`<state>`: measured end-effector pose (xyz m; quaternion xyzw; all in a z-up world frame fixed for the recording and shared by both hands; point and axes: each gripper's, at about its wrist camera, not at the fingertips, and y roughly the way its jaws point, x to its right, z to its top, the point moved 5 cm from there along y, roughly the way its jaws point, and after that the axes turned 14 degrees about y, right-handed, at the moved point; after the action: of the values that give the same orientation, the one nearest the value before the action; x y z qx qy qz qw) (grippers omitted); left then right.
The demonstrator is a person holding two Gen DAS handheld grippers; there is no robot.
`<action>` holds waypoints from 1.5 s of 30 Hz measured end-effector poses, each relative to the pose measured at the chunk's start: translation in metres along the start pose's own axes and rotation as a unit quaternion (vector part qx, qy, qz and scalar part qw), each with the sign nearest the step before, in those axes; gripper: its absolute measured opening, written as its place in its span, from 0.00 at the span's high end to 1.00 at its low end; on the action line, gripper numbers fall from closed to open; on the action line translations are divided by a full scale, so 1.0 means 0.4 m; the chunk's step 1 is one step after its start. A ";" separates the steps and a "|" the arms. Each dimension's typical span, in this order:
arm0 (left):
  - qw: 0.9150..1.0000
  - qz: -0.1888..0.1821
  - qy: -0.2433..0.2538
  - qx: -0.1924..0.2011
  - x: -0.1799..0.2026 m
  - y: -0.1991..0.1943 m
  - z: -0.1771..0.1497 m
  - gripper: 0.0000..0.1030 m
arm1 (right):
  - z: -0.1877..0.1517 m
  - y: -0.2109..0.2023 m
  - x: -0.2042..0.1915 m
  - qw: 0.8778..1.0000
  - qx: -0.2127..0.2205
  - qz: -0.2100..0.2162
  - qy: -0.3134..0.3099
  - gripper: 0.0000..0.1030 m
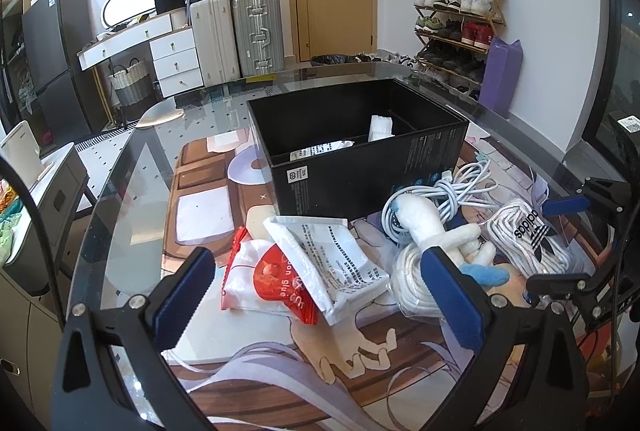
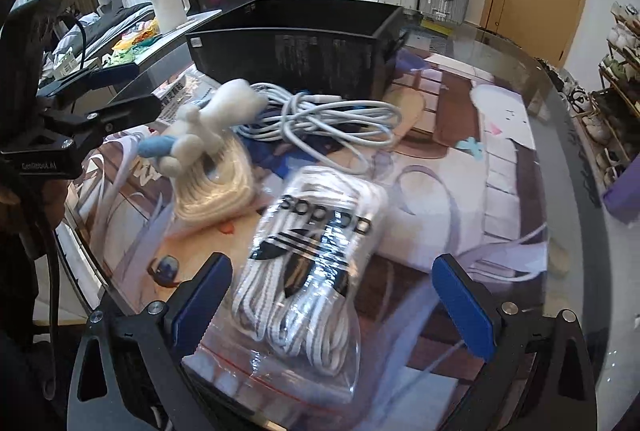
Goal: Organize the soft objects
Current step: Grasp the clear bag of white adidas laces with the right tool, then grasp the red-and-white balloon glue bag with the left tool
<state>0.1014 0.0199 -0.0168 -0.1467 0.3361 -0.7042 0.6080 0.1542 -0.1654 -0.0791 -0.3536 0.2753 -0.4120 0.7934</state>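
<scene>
A black box (image 1: 360, 159) stands open on the glass table, with a white roll (image 1: 380, 127) and a printed packet inside. In front of it lie a red-and-white glue packet (image 1: 264, 279), a white printed pouch (image 1: 332, 263), a white plush toy (image 1: 436, 231) on a coil of white rope (image 1: 408, 271), a white cable (image 1: 460, 191) and an adidas bag of laces (image 1: 528, 235). My left gripper (image 1: 320, 295) is open above the pouch and packet. My right gripper (image 2: 332, 295) is open around the bag of laces (image 2: 312, 263). The plush toy (image 2: 208, 119) and cable (image 2: 332, 119) lie beyond it.
The box (image 2: 296, 51) sits at the far side in the right wrist view. The table's curved glass edge (image 1: 104, 199) runs on the left, with a cabinet below. Suitcases (image 1: 240, 31), a door and a shoe rack (image 1: 456, 15) stand behind.
</scene>
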 end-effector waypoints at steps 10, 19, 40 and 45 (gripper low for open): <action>1.000 0.003 -0.002 -0.009 -0.008 0.009 -0.006 0.00 | 0.002 0.008 -0.005 1.000 0.007 0.005 -0.005 0.06; 0.999 0.015 -0.021 -0.026 -0.036 0.021 -0.018 0.00 | -0.007 0.003 -0.010 1.000 0.005 0.018 -0.014 0.28; 0.998 0.039 -0.042 -0.021 -0.104 -0.002 -0.017 0.00 | 0.029 -0.072 0.018 0.995 0.061 0.081 0.025 0.54; 0.996 0.057 -0.062 -0.019 -0.157 -0.009 -0.025 0.00 | 0.035 -0.075 0.026 0.994 0.067 0.081 0.029 0.54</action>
<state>0.1061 0.0828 -0.0092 -0.1819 0.3190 -0.6518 0.6636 0.1559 -0.1819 -0.0487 -0.2643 0.2978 -0.3739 0.8377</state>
